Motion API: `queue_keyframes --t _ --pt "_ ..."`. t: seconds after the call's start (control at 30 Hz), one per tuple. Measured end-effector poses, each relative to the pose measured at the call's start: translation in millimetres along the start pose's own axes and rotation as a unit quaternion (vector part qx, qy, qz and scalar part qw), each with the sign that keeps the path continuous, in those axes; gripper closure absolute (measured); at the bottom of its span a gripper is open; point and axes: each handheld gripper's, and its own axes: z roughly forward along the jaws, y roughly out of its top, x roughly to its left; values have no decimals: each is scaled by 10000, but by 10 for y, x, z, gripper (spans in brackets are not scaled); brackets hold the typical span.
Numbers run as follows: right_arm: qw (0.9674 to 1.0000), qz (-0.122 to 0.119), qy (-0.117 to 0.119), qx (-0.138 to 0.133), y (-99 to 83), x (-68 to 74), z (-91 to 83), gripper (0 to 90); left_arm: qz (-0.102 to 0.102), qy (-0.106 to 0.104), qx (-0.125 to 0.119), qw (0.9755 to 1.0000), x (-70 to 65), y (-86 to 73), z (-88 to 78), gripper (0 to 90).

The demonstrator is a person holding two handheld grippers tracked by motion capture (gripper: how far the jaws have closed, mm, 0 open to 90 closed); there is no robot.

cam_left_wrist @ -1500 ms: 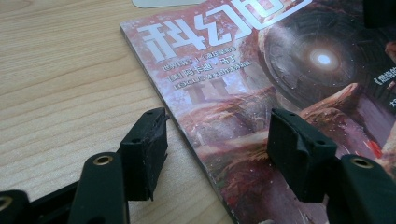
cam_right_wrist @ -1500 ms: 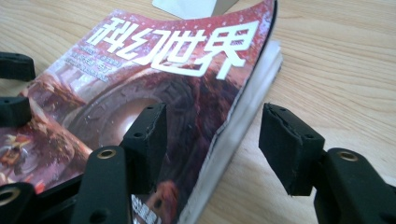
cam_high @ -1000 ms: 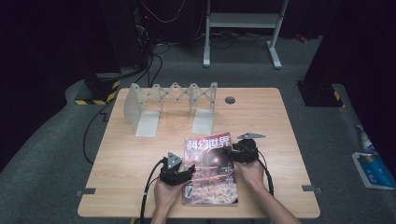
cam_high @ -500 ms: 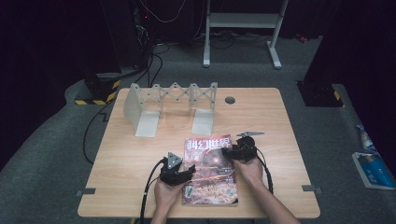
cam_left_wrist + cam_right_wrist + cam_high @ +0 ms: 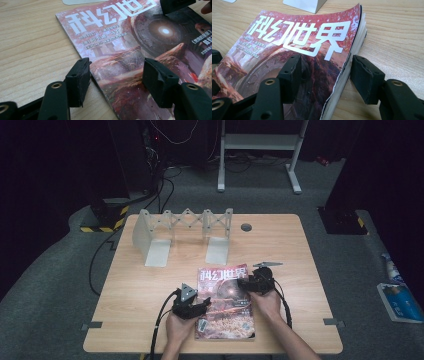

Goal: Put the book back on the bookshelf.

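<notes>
A light wooden table (image 5: 150, 285) stood on grey carpet in a dark room, with black cables trailing over the floor behind it and a white metal stand (image 5: 260, 150) beyond them. Near the table's far edge sat a pale grey folding rack (image 5: 182, 232) with two flat feet, and beside it a small round grommet (image 5: 246, 227) was set into the top. A magazine (image 5: 222, 302) with a reddish cover and large white characters lay flat at the near middle of the table, its title end towards the rack. The left gripper (image 5: 192, 306) rested at the magazine's left edge; in the left gripper view its jaws stood wide apart, one over the bare wood just beside the edge and the other over the cover, straddling the edge without pressing on it. The right gripper (image 5: 257, 282) sat at the magazine's upper right edge. Its jaws had just been opening and stood wide apart in the right gripper view, one above the cover and the other beside the stack of pages, with the page edge between them but unclamped. There the cover's corner curled up a little off the pages. A blue and white object (image 5: 400, 300) lay on the carpet well to the right of the table.
</notes>
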Motion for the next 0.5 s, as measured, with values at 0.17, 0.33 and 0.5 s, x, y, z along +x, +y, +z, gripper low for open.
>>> queue_keyframes --t 0.17,0.33,0.5 --pt "10000 90 23 -22 -9 0 -6 431 12 13 -5 10000 -5 -1 1 390" --pt "9999 89 66 -46 -2 -9 -27 454 82 54 -23 9999 -13 0 2 388" --pt "9999 49 88 -92 2 9 -63 486 81 61 -27 9999 -19 -1 3 388"
